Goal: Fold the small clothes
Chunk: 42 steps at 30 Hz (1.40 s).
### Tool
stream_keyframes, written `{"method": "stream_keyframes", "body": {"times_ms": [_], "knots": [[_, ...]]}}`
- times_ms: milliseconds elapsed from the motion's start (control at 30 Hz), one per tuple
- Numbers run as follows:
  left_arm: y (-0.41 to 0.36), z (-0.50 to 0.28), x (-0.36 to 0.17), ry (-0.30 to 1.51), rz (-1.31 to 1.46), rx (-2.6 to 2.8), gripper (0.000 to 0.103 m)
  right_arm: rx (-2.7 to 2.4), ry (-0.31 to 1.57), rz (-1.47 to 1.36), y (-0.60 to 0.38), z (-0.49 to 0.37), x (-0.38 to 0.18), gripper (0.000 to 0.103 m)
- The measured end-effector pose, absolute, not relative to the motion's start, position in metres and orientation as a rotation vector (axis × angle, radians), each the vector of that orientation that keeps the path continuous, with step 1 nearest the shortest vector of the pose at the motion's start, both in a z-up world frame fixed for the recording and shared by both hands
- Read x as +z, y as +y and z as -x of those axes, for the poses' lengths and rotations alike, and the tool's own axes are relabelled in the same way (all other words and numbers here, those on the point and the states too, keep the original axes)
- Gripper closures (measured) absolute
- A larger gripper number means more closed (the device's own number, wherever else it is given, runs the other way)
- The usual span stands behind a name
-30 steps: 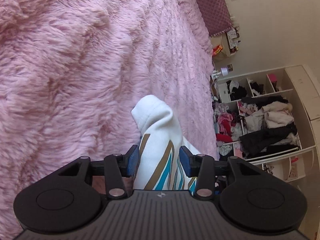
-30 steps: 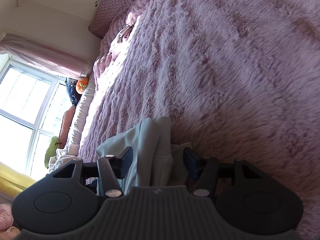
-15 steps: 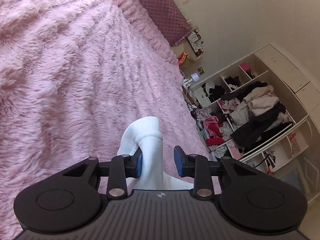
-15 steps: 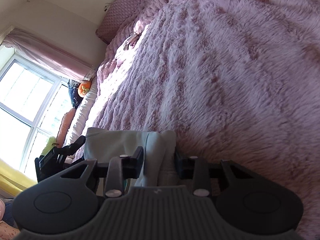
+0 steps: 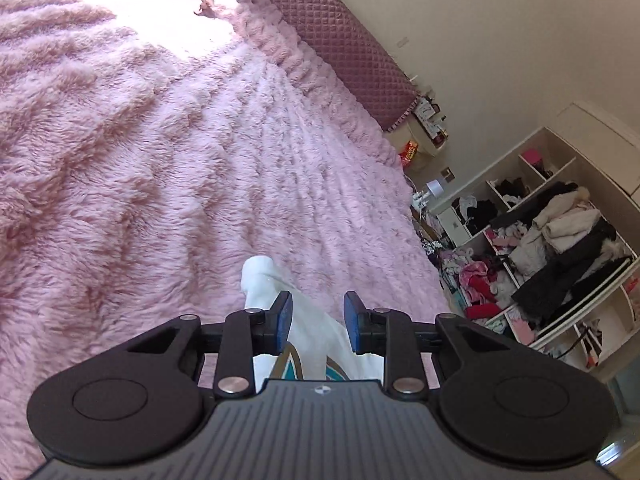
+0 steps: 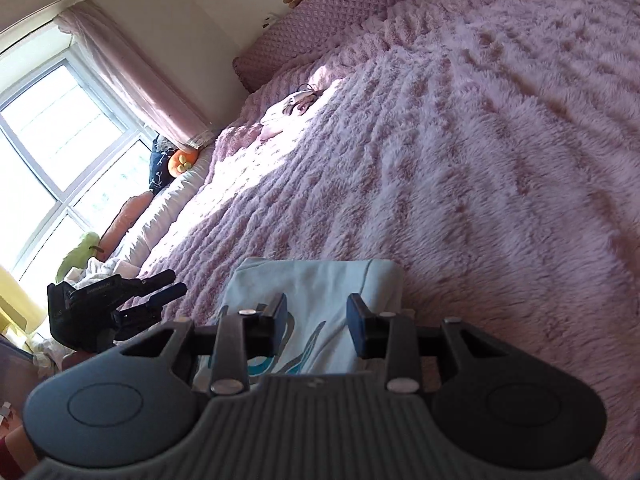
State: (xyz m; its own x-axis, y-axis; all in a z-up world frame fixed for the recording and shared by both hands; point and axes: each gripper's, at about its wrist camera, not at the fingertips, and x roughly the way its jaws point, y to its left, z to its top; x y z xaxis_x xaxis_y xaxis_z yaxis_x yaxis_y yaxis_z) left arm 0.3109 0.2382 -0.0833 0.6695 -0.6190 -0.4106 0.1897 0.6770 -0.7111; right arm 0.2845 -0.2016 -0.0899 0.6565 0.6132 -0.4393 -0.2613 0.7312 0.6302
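The garment [image 5: 308,332] is soft white knit with curved teal and tan stripes. It sits at the end of the bed well away from the quilted mauve headboard [image 5: 340,40], over the shaggy pink blanket [image 5: 160,160].

The left gripper [image 5: 318,316] has just been closing its jaws. Its blue pads pinch a rounded bunch of cloth that pokes up past the fingertips.

In the right wrist view the cloth spreads as a flat sheet, its straight hem and long axis running crosswise. The right gripper [image 6: 316,312] has just been opening slightly, with cloth across the gap. I cannot tell whether its pads press.
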Motion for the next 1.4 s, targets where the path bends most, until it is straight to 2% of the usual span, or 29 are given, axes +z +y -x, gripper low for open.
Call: {"method": "stream_keyframes", "body": {"times_ms": [67, 133, 267, 333, 400, 467, 800, 1000, 1067, 1167, 1400], "knots": [[0.225, -0.279, -0.07, 0.696, 0.618, -0.529, 0.067, 0.57, 0.661, -0.506, -0.193, -0.255, -0.075, 0.073], [0.202, -0.242, -0.062, 0.711, 0.519, -0.526, 0.056, 0.588, 0.633, -0.439, -0.182, -0.227, -0.065, 0.073], [0.157, -0.189, -0.062, 0.787, 0.315, -0.484, 0.053, 0.496, 0.618, -0.278, -0.156, -0.178, -0.055, 0.073], [0.143, -0.168, -0.068, 0.8, 0.294, -0.498, 0.045, 0.475, 0.621, -0.25, -0.146, -0.159, -0.056, 0.073], [0.135, -0.153, -0.074, 0.807, 0.333, -0.52, 0.042, 0.481, 0.619, -0.248, -0.14, -0.144, -0.058, 0.071], [0.13, -0.146, -0.081, 0.808, 0.342, -0.509, 0.041, 0.477, 0.624, -0.239, -0.133, -0.127, -0.064, 0.063], [0.132, -0.148, -0.12, 0.906, 0.379, -0.409, 0.041, 0.366, 0.809, -0.204, -0.133, -0.126, -0.127, 0.065], [0.12, -0.146, -0.114, 0.916, 0.329, -0.365, 0.041, 0.342, 0.827, -0.168, -0.125, -0.132, -0.13, 0.065], [0.117, -0.144, -0.107, 0.923, 0.322, -0.339, 0.04, 0.331, 0.82, -0.167, -0.122, -0.13, -0.12, 0.061], [0.111, -0.133, -0.09, 0.933, 0.324, -0.299, 0.032, 0.308, 0.784, -0.183, -0.121, -0.119, -0.098, 0.048], [0.095, -0.09, -0.043, 0.879, 0.226, -0.203, 0.017, 0.235, 0.74, -0.144, -0.105, -0.079, -0.047, 0.032]]}}
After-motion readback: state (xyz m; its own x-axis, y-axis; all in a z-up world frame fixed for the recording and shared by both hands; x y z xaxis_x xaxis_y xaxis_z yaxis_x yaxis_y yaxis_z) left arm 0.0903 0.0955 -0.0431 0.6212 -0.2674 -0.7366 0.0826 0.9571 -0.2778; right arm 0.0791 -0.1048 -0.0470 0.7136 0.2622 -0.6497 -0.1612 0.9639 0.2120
